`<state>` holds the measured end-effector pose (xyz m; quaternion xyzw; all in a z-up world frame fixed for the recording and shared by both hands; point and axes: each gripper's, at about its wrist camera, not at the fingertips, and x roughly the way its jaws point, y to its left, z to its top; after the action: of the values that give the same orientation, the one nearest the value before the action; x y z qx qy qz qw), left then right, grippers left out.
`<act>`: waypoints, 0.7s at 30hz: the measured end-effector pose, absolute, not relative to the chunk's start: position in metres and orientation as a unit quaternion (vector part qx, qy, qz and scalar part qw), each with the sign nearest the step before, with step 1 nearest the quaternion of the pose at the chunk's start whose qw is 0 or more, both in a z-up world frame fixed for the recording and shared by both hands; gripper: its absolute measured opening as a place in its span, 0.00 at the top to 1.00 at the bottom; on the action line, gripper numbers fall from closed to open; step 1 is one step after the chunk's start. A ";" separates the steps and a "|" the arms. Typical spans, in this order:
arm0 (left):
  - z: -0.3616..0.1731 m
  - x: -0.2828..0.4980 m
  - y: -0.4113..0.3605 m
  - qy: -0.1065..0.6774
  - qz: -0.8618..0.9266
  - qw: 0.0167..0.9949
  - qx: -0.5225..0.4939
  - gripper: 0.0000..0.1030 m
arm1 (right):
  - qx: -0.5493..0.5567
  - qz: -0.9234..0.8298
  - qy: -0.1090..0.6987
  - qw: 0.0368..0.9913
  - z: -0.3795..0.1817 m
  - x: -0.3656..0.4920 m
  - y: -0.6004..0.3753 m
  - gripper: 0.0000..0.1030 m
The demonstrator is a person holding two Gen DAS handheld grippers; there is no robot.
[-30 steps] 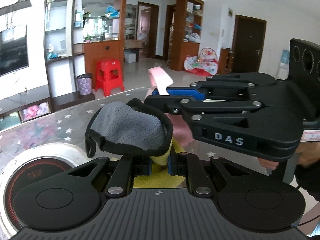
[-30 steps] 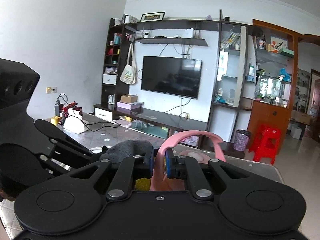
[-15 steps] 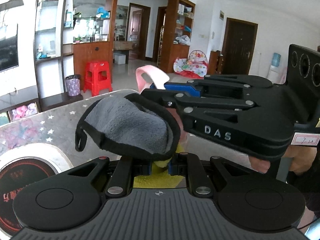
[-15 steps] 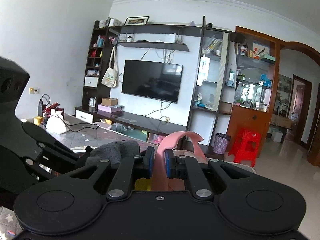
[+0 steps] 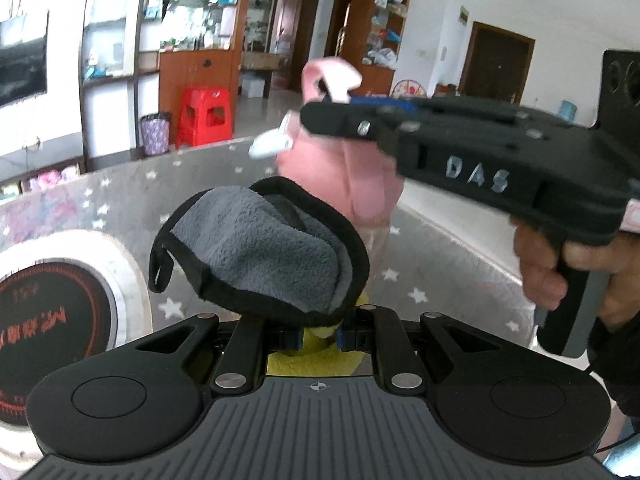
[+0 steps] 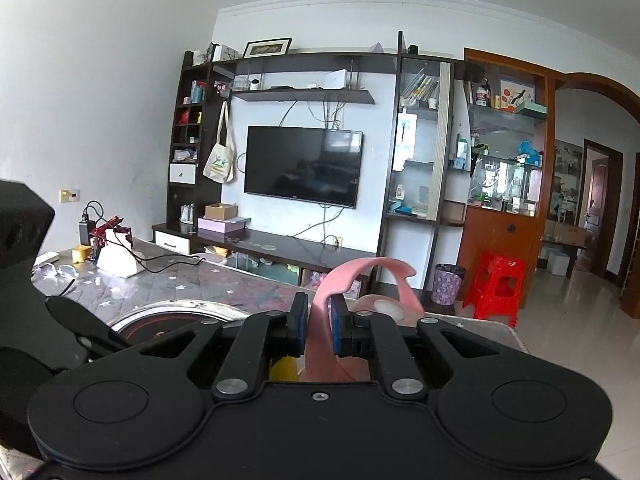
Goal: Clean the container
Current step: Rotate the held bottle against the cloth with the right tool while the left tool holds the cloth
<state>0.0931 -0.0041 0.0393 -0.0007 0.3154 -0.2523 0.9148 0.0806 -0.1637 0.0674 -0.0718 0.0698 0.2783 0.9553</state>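
My left gripper (image 5: 318, 334) is shut on a cleaning cloth (image 5: 260, 256), grey with black trim and a yellow underside. The cloth bunches up in front of the fingers. My right gripper (image 6: 318, 330) is shut on the pink handle (image 6: 360, 276) of a pink container (image 5: 344, 184), held in the air above the table. In the left wrist view the right gripper (image 5: 348, 114) comes in from the right and the container hangs just behind the cloth. Whether cloth and container touch I cannot tell.
A round induction cooktop (image 5: 44, 320) with a white rim sits on the star-patterned table (image 5: 440, 260) at left. A charger, cables and a white box (image 6: 116, 258) lie at the table's far end. A red stool (image 6: 498, 286) stands on the floor beyond.
The right gripper has lifted and swung the pink container up and away, so the cloth no longer covers it. The left gripper with the cloth has dropped slightly lower.
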 end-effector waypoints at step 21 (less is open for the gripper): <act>0.022 0.122 0.016 0.350 -0.233 0.907 -0.020 0.86 | -0.070 0.278 0.094 0.953 0.058 0.058 -0.166 0.89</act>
<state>0.1217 0.0159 0.0222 -0.0205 0.3501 -0.2326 0.9071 0.0582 -0.1659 0.0584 -0.0704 0.0944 0.2783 0.9533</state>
